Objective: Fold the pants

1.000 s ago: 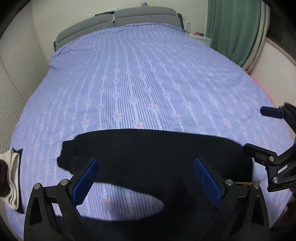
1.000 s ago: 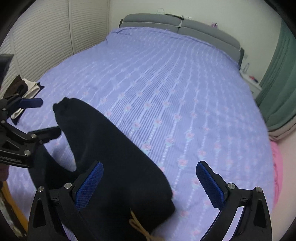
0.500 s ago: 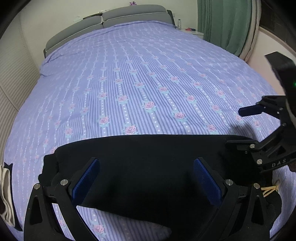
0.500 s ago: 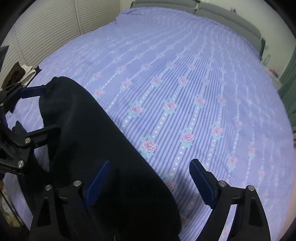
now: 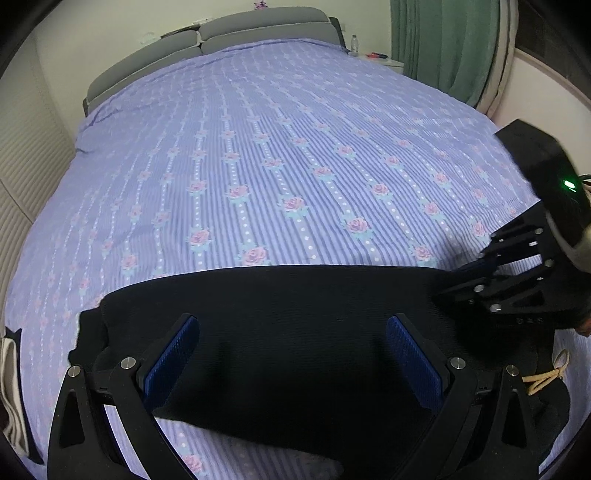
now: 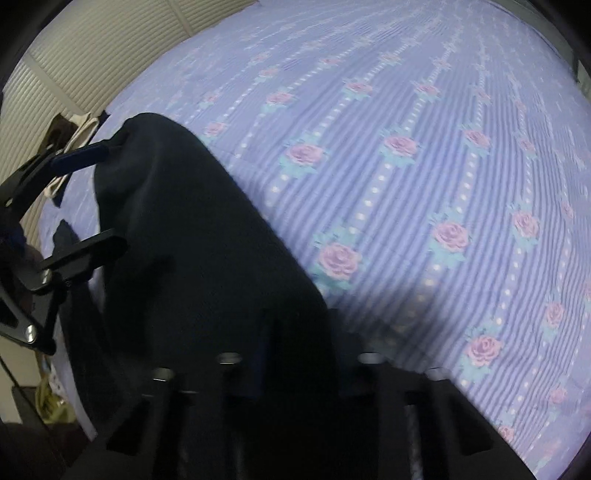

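Note:
Black pants (image 5: 280, 325) lie across the near edge of the bed, waist end with a tan drawstring (image 5: 546, 374) at the right. My left gripper (image 5: 291, 360) is open, its blue pads (image 5: 171, 360) low over the pants' middle. My right gripper (image 5: 465, 273) shows at the right in the left wrist view, its fingers close together on the far edge of the pants. In the right wrist view the pants (image 6: 192, 251) fill the lower left and the right gripper (image 6: 295, 354) is nearly closed on the cloth. The left gripper (image 6: 85, 199) shows at the left there.
The bed has a purple striped cover with roses (image 5: 280, 155) and a grey headboard (image 5: 221, 33). A green curtain (image 5: 450, 44) hangs at the back right. A white and dark garment (image 5: 11, 398) lies at the bed's left edge. Slatted closet doors (image 6: 96, 55) stand beside the bed.
Both grippers have come down closer to the pants. The right gripper's jaws have closed from wide open onto the far edge of the pants. The left gripper stays open.

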